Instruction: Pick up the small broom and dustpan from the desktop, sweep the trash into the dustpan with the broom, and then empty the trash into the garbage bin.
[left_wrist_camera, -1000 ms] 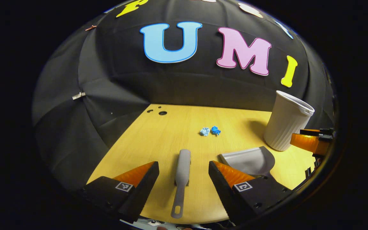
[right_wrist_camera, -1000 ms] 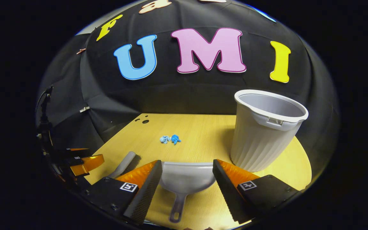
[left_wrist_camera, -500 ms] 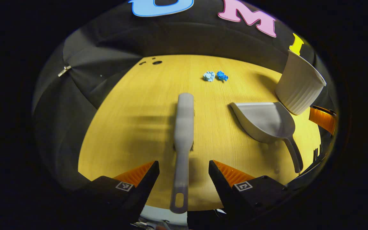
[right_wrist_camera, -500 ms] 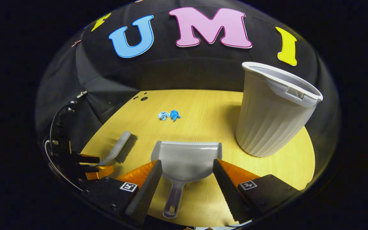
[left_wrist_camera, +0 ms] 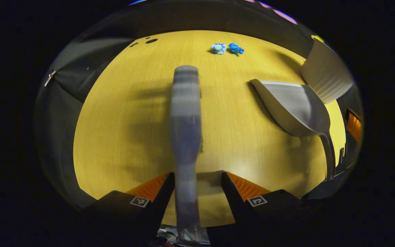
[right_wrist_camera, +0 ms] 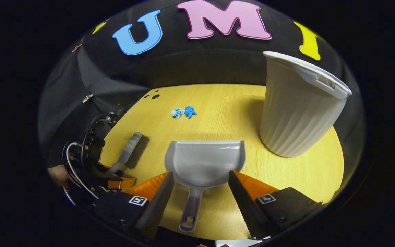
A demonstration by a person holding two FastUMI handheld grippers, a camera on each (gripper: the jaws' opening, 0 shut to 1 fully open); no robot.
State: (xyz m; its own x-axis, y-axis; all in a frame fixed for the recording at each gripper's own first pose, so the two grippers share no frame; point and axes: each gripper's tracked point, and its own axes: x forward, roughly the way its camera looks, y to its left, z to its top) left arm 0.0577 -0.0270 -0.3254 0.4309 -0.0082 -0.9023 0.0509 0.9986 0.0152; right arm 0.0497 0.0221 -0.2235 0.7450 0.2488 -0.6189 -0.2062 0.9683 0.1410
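Observation:
The grey broom (left_wrist_camera: 185, 113) lies on the wooden desktop (left_wrist_camera: 122, 113), its handle running back between the fingers of my left gripper (left_wrist_camera: 197, 180), which is open astride it. In the right gripper view the grey dustpan (right_wrist_camera: 204, 159) lies flat, and my right gripper (right_wrist_camera: 201, 180) stands open on either side of its handle. Two crumpled blue paper balls (left_wrist_camera: 226, 48) sit farther up the desk, also in the right gripper view as blue paper balls (right_wrist_camera: 183, 112). The broom (right_wrist_camera: 132, 152) and the left gripper (right_wrist_camera: 117, 180) show at the lower left of that view.
A white ribbed garbage bin (right_wrist_camera: 297, 109) stands upright just right of the dustpan and appears at the right edge as the bin (left_wrist_camera: 324, 77). The dustpan (left_wrist_camera: 293, 106) lies right of the broom. A hand (right_wrist_camera: 58, 175) holds the left gripper. Small holes (right_wrist_camera: 155, 96) mark the desk's far left corner.
Both grippers have dropped toward the desk and tilted down. The left one has moved forward over the broom's handle; the right one has closed in around the dustpan's handle.

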